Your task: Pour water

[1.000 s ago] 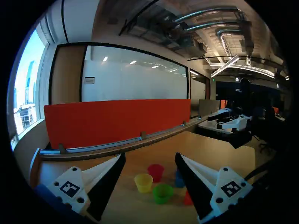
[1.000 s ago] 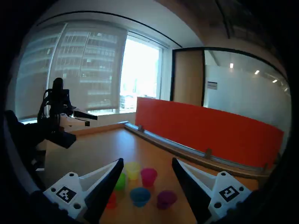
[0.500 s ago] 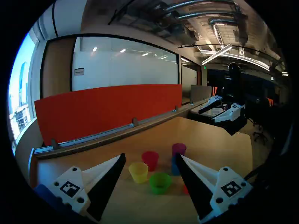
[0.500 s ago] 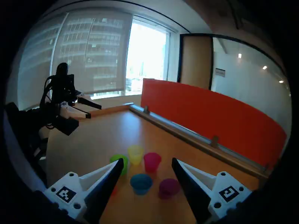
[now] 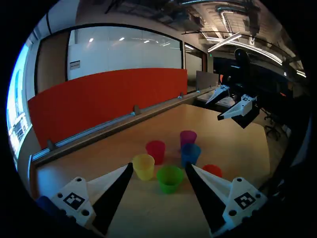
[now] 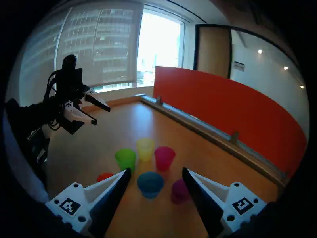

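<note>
Six small plastic cups stand upright in a tight cluster on the wooden table [image 5: 237,146]: a yellow cup [image 5: 143,166], a red cup [image 5: 155,151], a purple cup [image 5: 188,139], a blue cup [image 5: 190,154], a green cup [image 5: 169,179] and an orange cup [image 5: 212,170]. In the left gripper view the green cup is nearest to you, between the two fingers, with the yellow cup just beside it toward the left finger and the orange cup beside the right finger. The blue cup overlaps the purple one behind it, and you cannot tell whether they touch. Your left gripper [image 5: 159,165] is spread wide with nothing between its fingers, above the table and short of the cluster. Your right gripper [image 6: 156,169] is likewise spread and empty; in the right gripper view its fingers frame the blue cup, with the purple cup next to the right finger. Each gripper appears farther off in the other's view, raised above the table and apart from the cups. An orange-red divider panel [image 5: 107,95] runs along the table's far edge, and a bright window [image 6: 158,47] lies beyond.
</note>
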Demonstrator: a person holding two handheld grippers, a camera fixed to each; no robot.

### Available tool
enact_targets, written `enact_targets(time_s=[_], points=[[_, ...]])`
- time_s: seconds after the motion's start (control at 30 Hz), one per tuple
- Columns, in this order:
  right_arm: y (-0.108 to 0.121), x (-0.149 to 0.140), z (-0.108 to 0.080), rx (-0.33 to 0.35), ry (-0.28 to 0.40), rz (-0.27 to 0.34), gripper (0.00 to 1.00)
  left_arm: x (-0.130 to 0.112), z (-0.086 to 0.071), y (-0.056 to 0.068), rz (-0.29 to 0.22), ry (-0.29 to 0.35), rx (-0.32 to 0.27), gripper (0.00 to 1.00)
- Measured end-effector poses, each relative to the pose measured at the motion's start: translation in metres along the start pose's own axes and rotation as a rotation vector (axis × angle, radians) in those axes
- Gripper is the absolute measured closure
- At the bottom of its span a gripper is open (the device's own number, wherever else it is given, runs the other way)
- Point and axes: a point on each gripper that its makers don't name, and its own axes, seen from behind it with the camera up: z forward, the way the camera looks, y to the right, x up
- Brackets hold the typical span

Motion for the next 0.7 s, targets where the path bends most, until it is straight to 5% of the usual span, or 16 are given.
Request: enact_targets(time_s=[0.7], points=[[-0.015,-0.062,0.050,0.070,-0.124,-0.043,0.00,-0.055,0.044,0.013,0.002,-0.129,-0.081,0.02]])
